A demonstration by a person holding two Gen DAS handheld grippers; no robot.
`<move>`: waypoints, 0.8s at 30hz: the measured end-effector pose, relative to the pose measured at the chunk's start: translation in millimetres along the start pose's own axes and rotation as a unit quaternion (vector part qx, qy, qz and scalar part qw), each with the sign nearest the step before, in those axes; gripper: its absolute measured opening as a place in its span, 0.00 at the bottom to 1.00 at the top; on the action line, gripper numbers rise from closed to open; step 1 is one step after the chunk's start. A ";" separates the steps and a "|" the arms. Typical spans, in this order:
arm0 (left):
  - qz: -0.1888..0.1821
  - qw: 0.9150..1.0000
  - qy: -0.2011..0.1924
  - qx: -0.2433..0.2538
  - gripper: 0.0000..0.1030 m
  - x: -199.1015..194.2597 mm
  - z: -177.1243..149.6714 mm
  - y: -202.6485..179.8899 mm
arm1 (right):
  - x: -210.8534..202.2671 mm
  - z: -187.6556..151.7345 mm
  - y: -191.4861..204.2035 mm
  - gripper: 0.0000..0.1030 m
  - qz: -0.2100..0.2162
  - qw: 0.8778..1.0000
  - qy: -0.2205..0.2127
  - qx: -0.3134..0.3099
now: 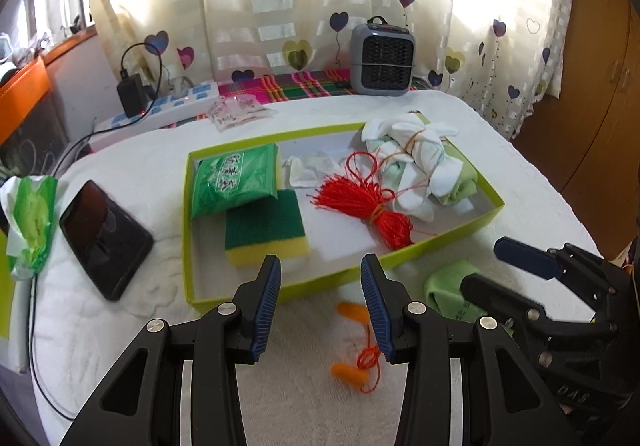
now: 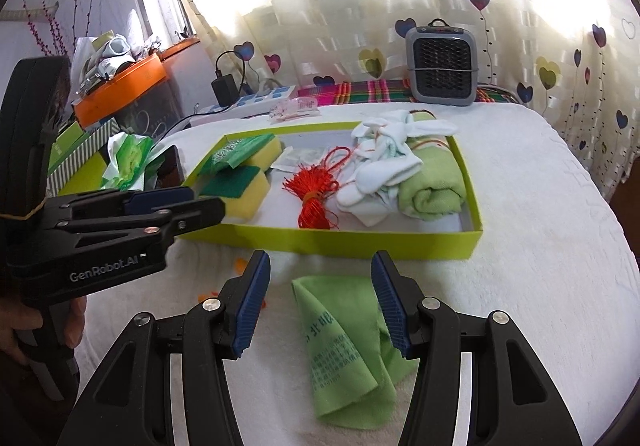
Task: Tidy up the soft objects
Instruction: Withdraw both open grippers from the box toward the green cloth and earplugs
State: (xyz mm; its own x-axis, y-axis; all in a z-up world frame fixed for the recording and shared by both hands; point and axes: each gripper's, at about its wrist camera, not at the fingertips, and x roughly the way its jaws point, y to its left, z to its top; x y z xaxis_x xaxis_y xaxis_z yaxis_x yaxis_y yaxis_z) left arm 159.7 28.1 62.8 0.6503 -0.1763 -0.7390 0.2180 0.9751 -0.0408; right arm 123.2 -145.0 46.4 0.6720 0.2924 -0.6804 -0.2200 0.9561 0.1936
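Observation:
A lime-green box on the white bedspread holds a green-and-yellow sponge, a green packet, a red tassel, white socks and a rolled green towel. Orange earplugs on a red cord lie in front of the box, below my open, empty left gripper. A light green cloth with printed text lies flat between the fingers of my open right gripper.
A black phone and a green tissue pack lie left of the box. A grey heater, a power strip with charger and small sachets stand behind it. An orange shelf is at far left.

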 end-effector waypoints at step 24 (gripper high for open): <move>-0.032 0.998 0.021 -0.055 0.45 1.2 -44.2 24.1 | -2.5 -33.0 -13.4 0.65 -0.004 0.999 0.047 -0.014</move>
State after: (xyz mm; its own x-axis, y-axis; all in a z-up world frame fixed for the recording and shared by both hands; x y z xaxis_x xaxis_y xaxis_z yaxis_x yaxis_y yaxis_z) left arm 133.5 57.3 31.2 0.6064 -0.2355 -0.7595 0.1758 0.9712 -0.1608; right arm 101.1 -159.2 22.2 0.6047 0.2810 -0.7453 -0.2364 0.9569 0.1690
